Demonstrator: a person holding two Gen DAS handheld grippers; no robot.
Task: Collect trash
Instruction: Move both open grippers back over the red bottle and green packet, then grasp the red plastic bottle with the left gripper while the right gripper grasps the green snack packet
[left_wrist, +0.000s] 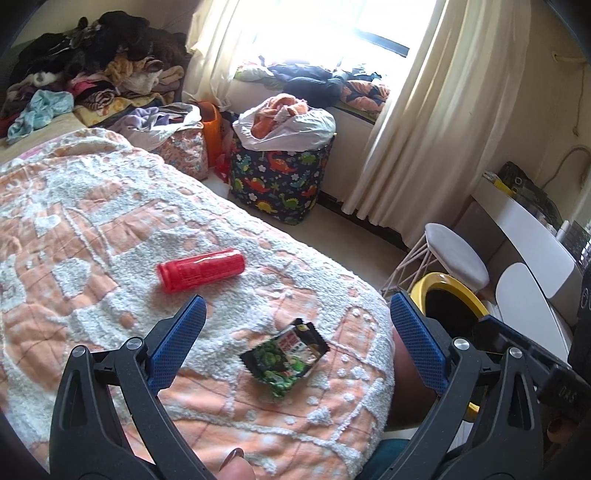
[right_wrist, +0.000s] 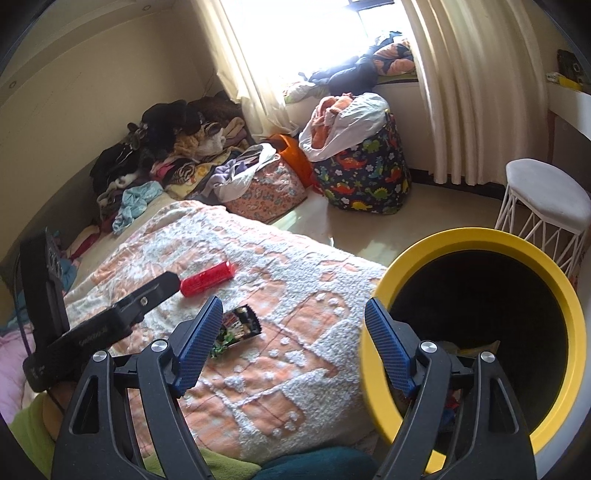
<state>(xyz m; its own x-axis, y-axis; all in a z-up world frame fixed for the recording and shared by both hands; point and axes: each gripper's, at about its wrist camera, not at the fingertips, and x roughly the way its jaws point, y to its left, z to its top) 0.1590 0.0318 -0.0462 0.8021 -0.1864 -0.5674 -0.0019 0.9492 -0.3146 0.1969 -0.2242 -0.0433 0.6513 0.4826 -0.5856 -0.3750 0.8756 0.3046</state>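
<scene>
Trash on the bed comes to 2 pieces: 1 red cylindrical container (left_wrist: 201, 270) lying on its side, and 1 green-and-black snack wrapper (left_wrist: 286, 357) lying flat and crumpled nearer the bed's edge. Both rest on the orange-and-white textured blanket (left_wrist: 92, 221), apart from each other.

1 bin with a yellow rim (right_wrist: 476, 240) and a dark inside stands just beside the bed, tilted toward the right wrist camera, with some scraps visible at its bottom.

Both tools have 2 blue-padded fingers each. The left gripper (left_wrist: 295, 332) has its jaws spread wide above the blanket, the wrapper lying below and between them, untouched. The right gripper (right_wrist: 293, 332) is likewise spread, holding nothing; its left finger sits over the wrapper's edge in view, its right finger in front of the bin's rim.

Beyond the bed stand 1 dinosaur-print bag (left_wrist: 280, 181) stuffed with cloth, 1 floral bag (right_wrist: 266, 188), 1 white stool (right_wrist: 546, 199) and 1 heap of clothes (left_wrist: 92, 66) against the wall.
</scene>
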